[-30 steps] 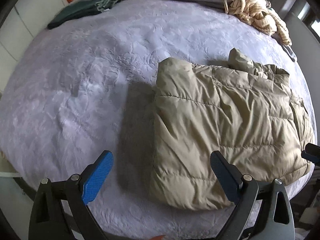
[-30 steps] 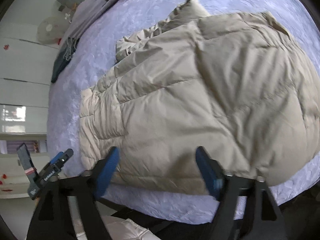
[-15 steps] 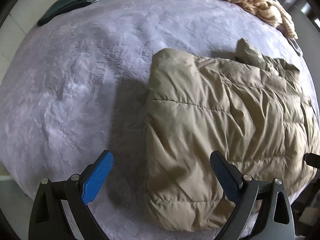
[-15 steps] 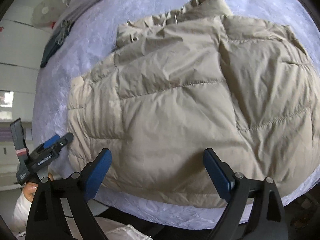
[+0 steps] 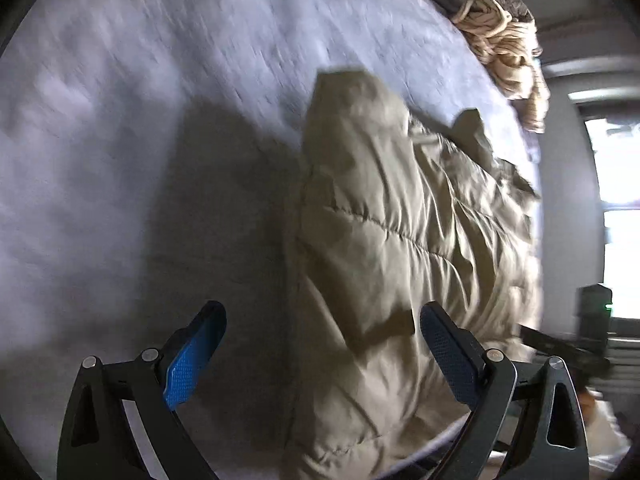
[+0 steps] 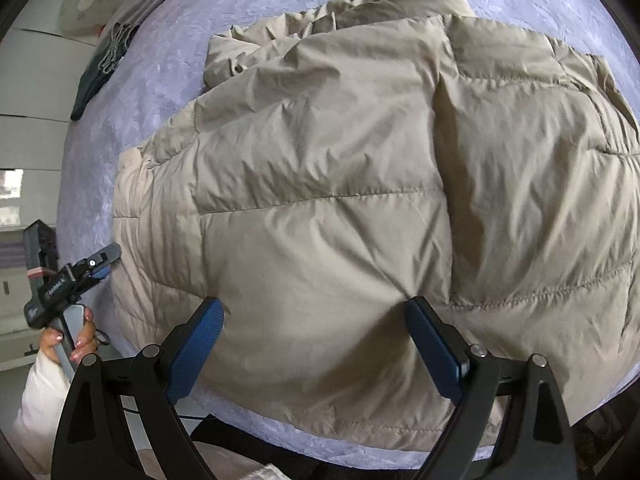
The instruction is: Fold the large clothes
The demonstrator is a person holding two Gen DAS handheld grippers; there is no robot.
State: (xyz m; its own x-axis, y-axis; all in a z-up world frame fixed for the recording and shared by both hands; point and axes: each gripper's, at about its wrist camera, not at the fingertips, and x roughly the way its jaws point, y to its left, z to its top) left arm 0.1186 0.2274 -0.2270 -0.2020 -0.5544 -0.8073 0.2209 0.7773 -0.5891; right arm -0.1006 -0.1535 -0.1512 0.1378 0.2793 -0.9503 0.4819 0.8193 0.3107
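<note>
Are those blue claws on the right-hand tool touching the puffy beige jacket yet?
Cannot tell. In the right wrist view the right gripper is wide open over the jacket, but looking straight down, no gap or contact shows plainly.

Motion blur smears the bedspread [image 5: 160, 120] and far clothes pile [image 5: 508, 52].

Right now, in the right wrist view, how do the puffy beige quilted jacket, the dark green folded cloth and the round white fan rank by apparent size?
1. Puffy beige quilted jacket, by far.
2. Dark green folded cloth.
3. Round white fan.
The last two look close, and both lie far from the camera, so their order is unsure.
</note>
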